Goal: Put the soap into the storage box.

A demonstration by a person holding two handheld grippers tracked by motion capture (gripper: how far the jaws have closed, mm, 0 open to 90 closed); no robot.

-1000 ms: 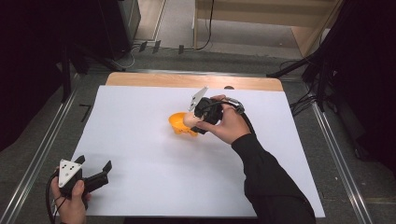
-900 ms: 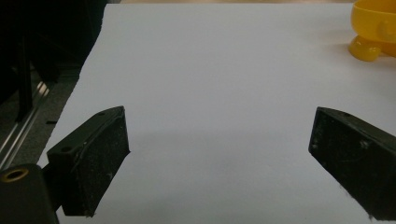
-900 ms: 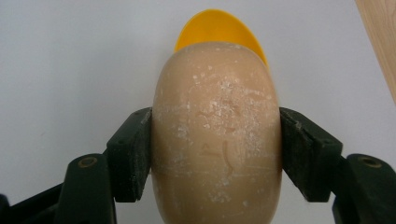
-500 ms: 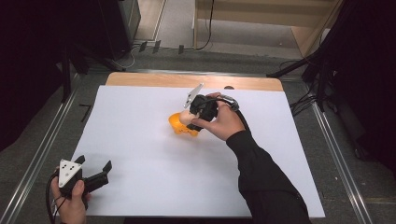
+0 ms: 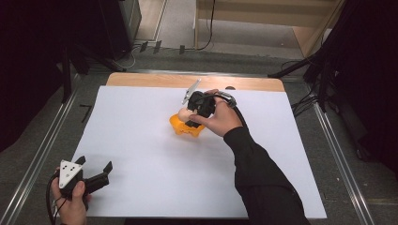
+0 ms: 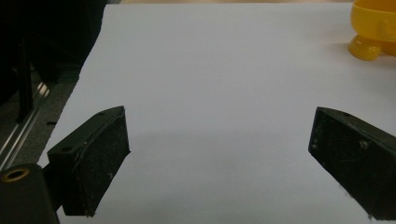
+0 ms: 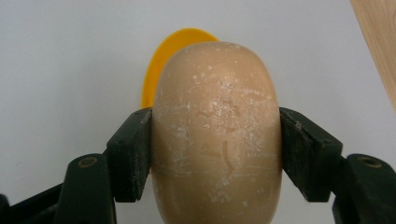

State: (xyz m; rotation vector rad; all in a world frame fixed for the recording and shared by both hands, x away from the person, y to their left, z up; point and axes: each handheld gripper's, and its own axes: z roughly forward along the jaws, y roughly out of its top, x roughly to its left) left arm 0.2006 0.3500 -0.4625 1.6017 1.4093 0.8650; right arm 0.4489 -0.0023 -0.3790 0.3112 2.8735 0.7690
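Note:
A tan, egg-shaped object (image 7: 217,130) with a flaky, dusty surface is clamped between the two black pads of my right gripper (image 7: 217,154). In the high view it (image 5: 182,114) hangs just above a small yellow footed cup (image 5: 187,128) near the middle of the table, with my right gripper (image 5: 187,118) shut on it. In the right gripper view the cup's rim (image 7: 161,65) peeks out behind the object. My left gripper (image 5: 96,162) rests at the near left corner, jaws wide apart. In its own view my left gripper (image 6: 219,154) has nothing between its jaws, and the cup (image 6: 376,28) stands far off.
A white sheet (image 5: 141,140) covers the tabletop, and a strip of bare wood (image 5: 150,80) shows along the far edge. Metal rails (image 5: 42,154) run beside the table. Dark stands and cables lie on the floor beyond.
The right hand has shifted only slightly over the yellow cup, still gripping the tan object. The left hand has stayed put.

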